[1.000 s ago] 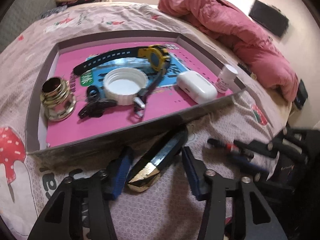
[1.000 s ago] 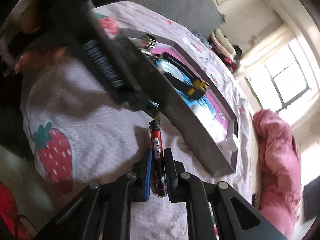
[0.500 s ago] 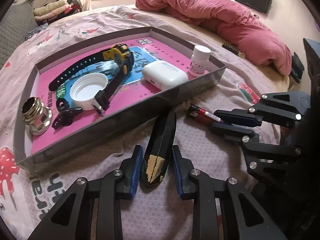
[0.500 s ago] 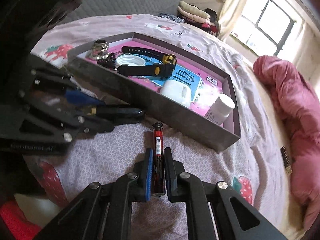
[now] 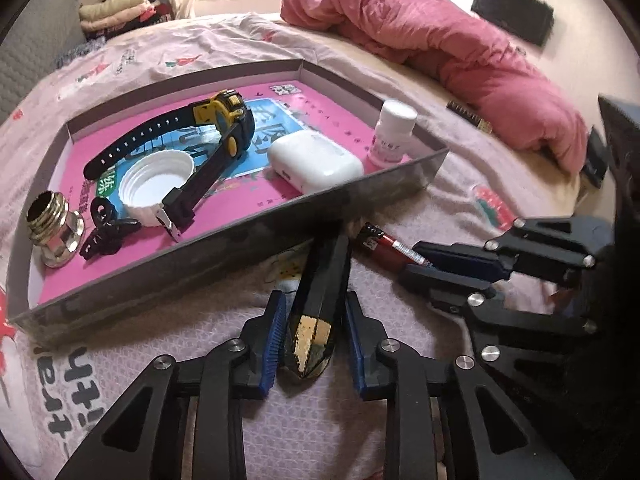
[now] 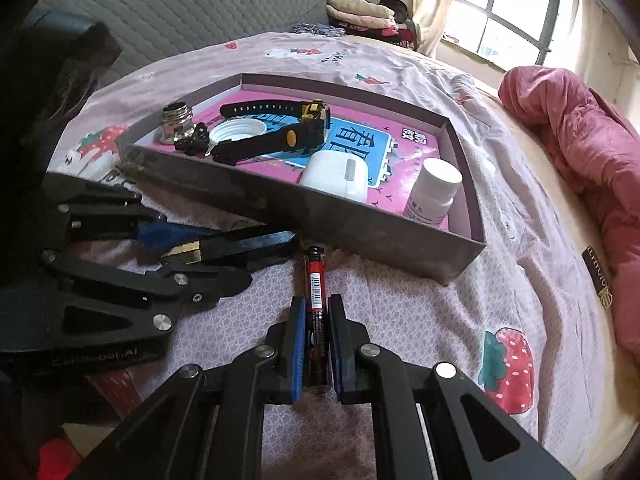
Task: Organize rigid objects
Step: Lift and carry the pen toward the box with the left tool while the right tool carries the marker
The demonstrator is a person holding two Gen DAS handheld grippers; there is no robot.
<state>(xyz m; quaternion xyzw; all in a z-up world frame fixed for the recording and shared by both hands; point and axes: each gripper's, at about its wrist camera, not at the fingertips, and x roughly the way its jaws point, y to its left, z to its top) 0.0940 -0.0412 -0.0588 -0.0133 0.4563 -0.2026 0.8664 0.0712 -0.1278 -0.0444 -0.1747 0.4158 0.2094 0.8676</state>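
Note:
A grey tray (image 5: 224, 248) (image 6: 280, 200) with a pink floor lies on the bed. It holds a black and yellow watch (image 5: 224, 120), a white cap (image 5: 156, 180), a white earbud case (image 5: 316, 162), a white pill bottle (image 5: 394, 132), a brass fitting (image 5: 54, 226) and small black clips (image 5: 106, 236). My left gripper (image 5: 316, 334) straddles a long black and gold object (image 5: 320, 296) that lies against the tray's front wall; narrow gaps show beside it. My right gripper (image 6: 314, 348) is shut on a red and black marker (image 6: 314, 292) (image 5: 384, 246) on the bedsheet.
A pink quilt (image 5: 440, 48) (image 6: 580, 132) is heaped at the far right of the bed. Folded clothes (image 6: 364, 12) lie by the window. A grey cushion (image 6: 180, 4) is behind the tray. A small dark comb (image 5: 468, 114) lies beside the quilt.
My left gripper's fingers have closed in around the black and gold object. My right gripper has stayed shut on the marker and has swung round to face the tray.

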